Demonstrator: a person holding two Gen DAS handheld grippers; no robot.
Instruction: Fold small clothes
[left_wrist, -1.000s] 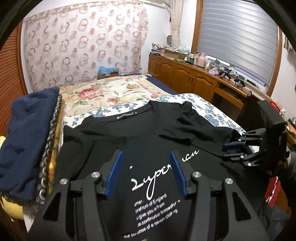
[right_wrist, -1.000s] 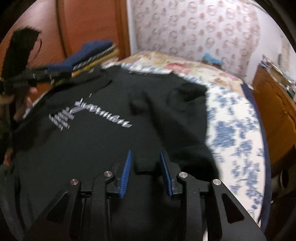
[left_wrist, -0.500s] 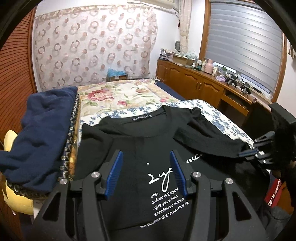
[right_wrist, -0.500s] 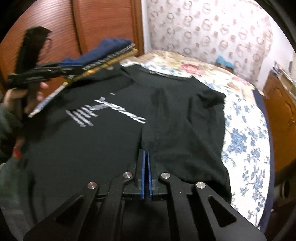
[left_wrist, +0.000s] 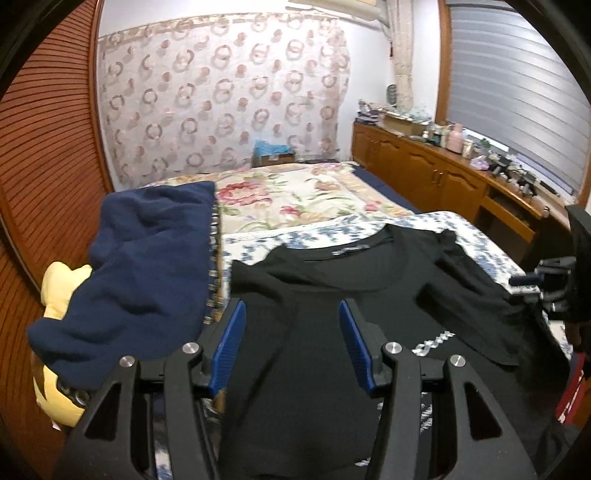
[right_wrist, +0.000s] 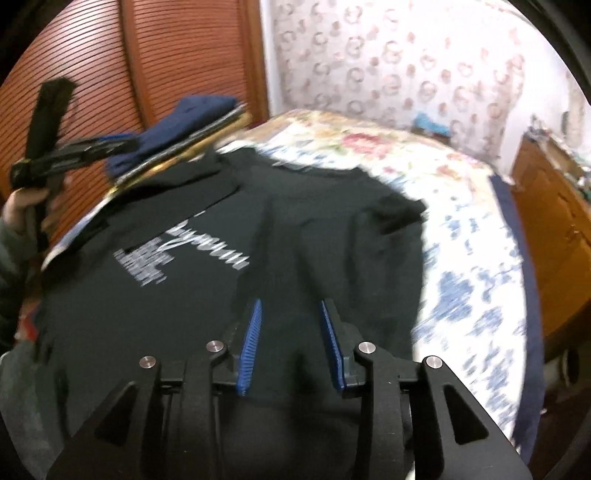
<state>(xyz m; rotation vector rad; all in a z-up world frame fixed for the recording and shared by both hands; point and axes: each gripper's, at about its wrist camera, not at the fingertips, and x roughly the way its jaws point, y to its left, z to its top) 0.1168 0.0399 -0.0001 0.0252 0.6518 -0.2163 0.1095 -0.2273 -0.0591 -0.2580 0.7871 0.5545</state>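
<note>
Right sleeve folded in: right tongs (right_wrist: 290, 341), just reopened, and half-open left tongs (left_wrist: 291, 347) empty above black T-shirt (left_wrist: 332, 295); left sleeve next.

Black printed T-shirt (left_wrist: 317, 332) — flat on bed, right sleeve folded inward

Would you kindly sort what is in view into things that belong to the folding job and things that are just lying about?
Belongs to the job:
- black T-shirt, spread on the bed
- left gripper, open above the shirt
- right gripper, jaws just opened, nothing pinched

Just lying about:
- navy garment on a stack
- yellow plush
- cluttered wooden cabinet
</note>
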